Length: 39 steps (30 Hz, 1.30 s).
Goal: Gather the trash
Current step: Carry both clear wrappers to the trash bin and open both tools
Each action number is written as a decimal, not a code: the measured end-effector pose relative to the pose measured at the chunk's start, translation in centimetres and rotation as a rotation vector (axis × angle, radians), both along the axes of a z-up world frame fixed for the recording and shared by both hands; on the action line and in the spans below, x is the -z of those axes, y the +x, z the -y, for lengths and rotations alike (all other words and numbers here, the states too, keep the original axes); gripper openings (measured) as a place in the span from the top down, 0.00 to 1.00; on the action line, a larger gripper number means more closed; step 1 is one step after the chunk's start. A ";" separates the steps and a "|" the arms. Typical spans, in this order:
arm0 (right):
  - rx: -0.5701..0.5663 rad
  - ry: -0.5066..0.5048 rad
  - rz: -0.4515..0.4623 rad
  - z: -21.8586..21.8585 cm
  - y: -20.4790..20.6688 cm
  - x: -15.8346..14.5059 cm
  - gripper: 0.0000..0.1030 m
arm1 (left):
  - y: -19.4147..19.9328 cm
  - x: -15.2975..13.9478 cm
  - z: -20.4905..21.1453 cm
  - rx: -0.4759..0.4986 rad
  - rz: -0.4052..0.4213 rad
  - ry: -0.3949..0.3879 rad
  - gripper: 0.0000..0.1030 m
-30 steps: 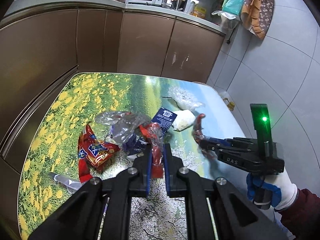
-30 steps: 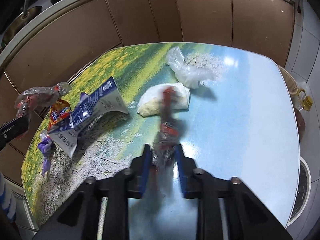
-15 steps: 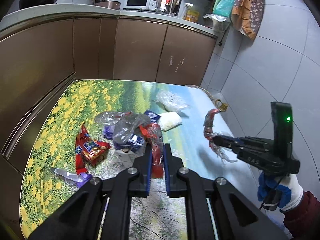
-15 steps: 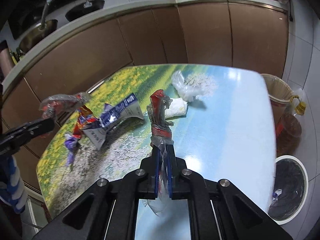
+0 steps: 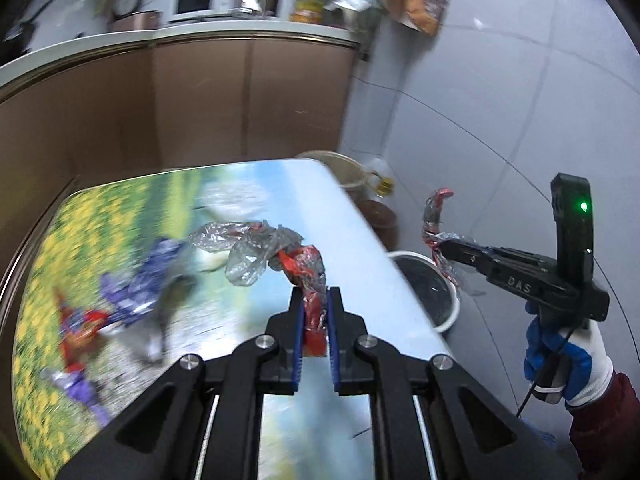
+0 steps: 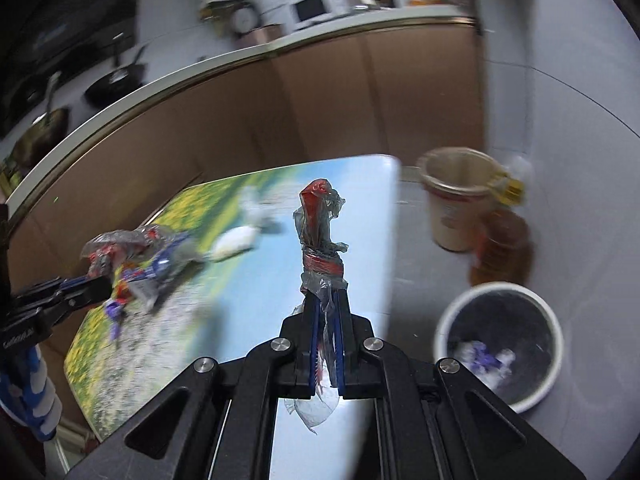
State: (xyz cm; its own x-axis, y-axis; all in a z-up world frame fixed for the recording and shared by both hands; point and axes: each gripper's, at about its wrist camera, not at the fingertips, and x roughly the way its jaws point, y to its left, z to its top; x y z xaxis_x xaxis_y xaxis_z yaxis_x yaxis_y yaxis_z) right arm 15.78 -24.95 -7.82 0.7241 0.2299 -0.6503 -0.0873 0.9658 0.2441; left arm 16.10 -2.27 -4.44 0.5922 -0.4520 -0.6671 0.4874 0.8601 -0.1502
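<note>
We are clamping one red-and-clear wrapper (image 5: 310, 280) in the left gripper (image 5: 314, 312) — another, twisted wrapper (image 6: 322, 248) in the right gripper (image 6: 326, 316); white bin (image 6: 498, 344) sitting lower right of it.

The flat tabletop (image 5: 256, 200) carries a printed meadow of yellow flowers under blue sky. Beside the table, the round white waste bin (image 6: 498, 344) has a black liner, and the crumpled plastic wrappers (image 6: 320, 236) are red and clear.
</note>
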 end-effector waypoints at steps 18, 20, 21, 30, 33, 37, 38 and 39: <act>0.334 -0.018 -0.156 14.3 1.3 7.7 0.93 | 6.9 6.6 23.4 0.332 -0.199 0.081 0.91; 0.346 -0.025 -0.175 14.8 2.0 8.7 0.92 | 7.8 7.7 25.3 0.343 -0.229 0.076 0.91; 0.350 -0.026 -0.181 15.0 2.2 9.1 0.92 | 8.2 8.1 26.0 0.346 -0.240 0.072 0.91; 0.399 -0.025 -0.229 17.3 4.5 12.4 0.91 | 11.7 11.5 30.3 0.322 -0.341 0.038 0.89; 0.412 -0.037 -0.242 17.9 5.2 13.1 0.91 | 12.8 12.5 31.0 0.313 -0.384 0.008 0.88; 0.430 -0.051 -0.255 18.3 5.5 13.6 0.80 | 13.4 13.2 31.2 0.310 -0.428 -0.025 0.77; 0.434 -0.054 -0.256 18.2 5.2 13.7 0.75 | 13.3 13.1 31.1 0.310 -0.430 -0.030 0.70; 0.439 -0.057 -0.259 18.1 5.0 13.6 0.73 | 13.3 13.0 31.0 0.312 -0.430 -0.042 0.61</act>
